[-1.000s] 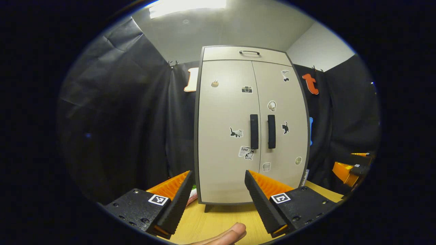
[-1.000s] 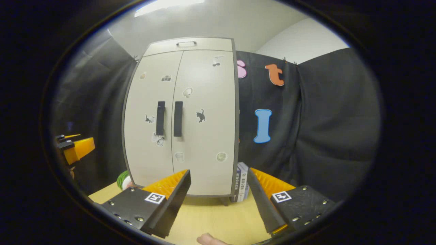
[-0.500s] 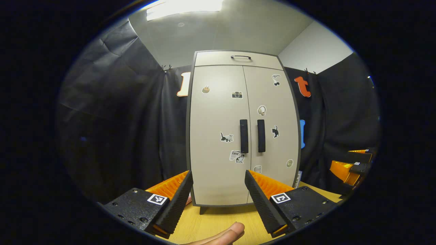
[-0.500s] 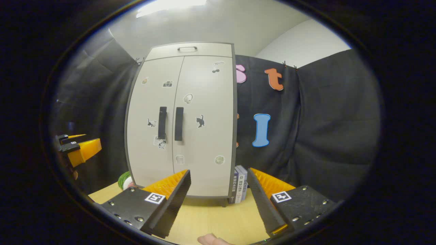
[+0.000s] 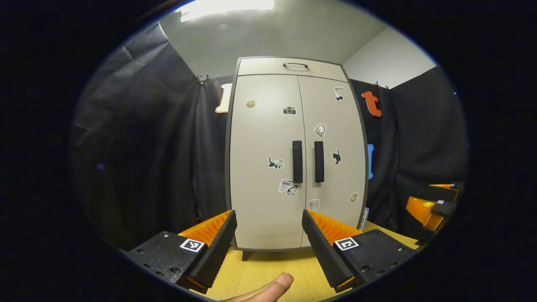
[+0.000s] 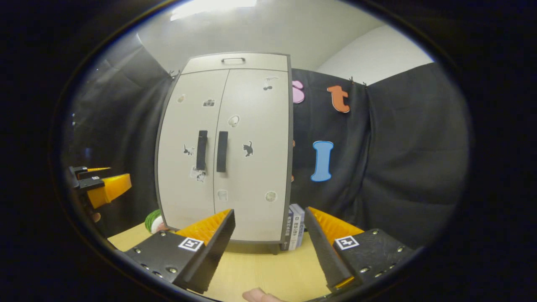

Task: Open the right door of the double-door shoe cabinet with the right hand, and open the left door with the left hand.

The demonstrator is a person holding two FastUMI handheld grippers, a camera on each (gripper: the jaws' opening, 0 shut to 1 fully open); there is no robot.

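Observation:
A beige double-door shoe cabinet (image 5: 260, 201) (image 6: 251, 176) stands upright on the wooden table, both doors shut. Two black vertical handles sit side by side at mid height: the left door handle (image 5: 297, 161) (image 6: 202, 149) and the right door handle (image 5: 319, 161) (image 6: 222, 145). My left gripper (image 5: 268, 247) is open, well in front of the cabinet's lower edge, nothing between its fingers. My right gripper (image 6: 270, 247) is open too, held back from the cabinet's right half. Each view catches the other gripper at its edge: the right gripper (image 5: 432, 205), the left gripper (image 6: 102, 186).
The cabinet rests on a light wooden table (image 5: 268, 268) (image 6: 260, 268). A few books (image 6: 295, 226) stand against the cabinet's right side. A green-and-white object (image 6: 153, 221) lies by its left foot. A fingertip (image 5: 268, 289) shows at the bottom. Black cloth walls surround the booth.
In the left gripper view the cabinet has slid leftward and looks a little farther off. The right gripper view has shifted slightly, the cabinet sitting lower and more to the right. Both grippers stay open.

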